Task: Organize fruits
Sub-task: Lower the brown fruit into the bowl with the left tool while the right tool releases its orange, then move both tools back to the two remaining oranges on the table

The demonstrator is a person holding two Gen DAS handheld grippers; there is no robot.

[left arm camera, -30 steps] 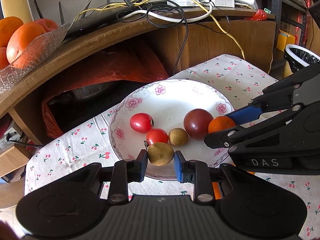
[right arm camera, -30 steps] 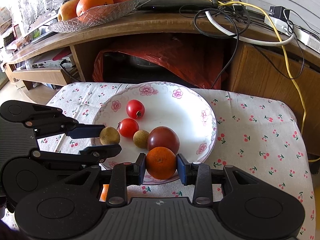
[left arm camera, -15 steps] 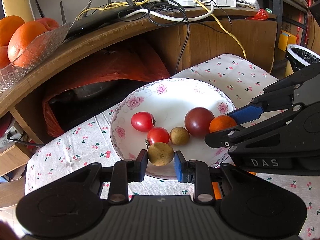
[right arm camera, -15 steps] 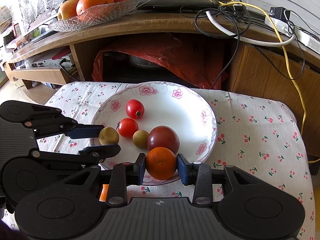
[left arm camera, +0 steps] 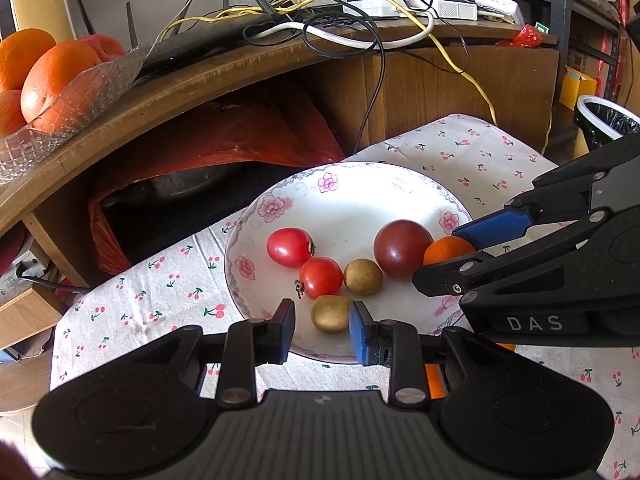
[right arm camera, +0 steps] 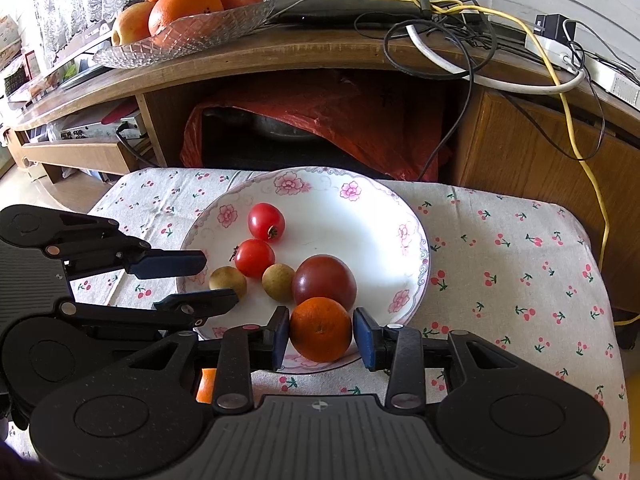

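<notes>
A white flowered plate (left arm camera: pixel 352 196) (right arm camera: pixel 360 216) on a cherry-print cloth holds two red tomatoes (left arm camera: pixel 290 247), a dark plum (left arm camera: pixel 402 243) (right arm camera: pixel 324 281) and a small brown fruit (left arm camera: pixel 363 276). My left gripper (left arm camera: pixel 321 330) is open; a second brown fruit (left arm camera: pixel 331 313) (right arm camera: pixel 227 279) lies on the plate between its pads, touching the right one. My right gripper (right arm camera: pixel 320 334) is open around a small orange (right arm camera: pixel 321 329) (left arm camera: pixel 448 249) resting on the plate's near rim, with small gaps at each pad.
A wooden shelf (right arm camera: pixel 304 46) with tangled cables rises behind the table. A glass bowl (right arm camera: pixel 192 36) of oranges and apples sits on it at the left. A red bag (right arm camera: pixel 340 120) fills the space under the shelf. Another orange thing (right arm camera: pixel 206 386) shows below the grippers.
Both grippers have opened. The brown fruit and the orange, held before, now rest loose on the plate between the pads. The left gripper has drawn back slightly.
</notes>
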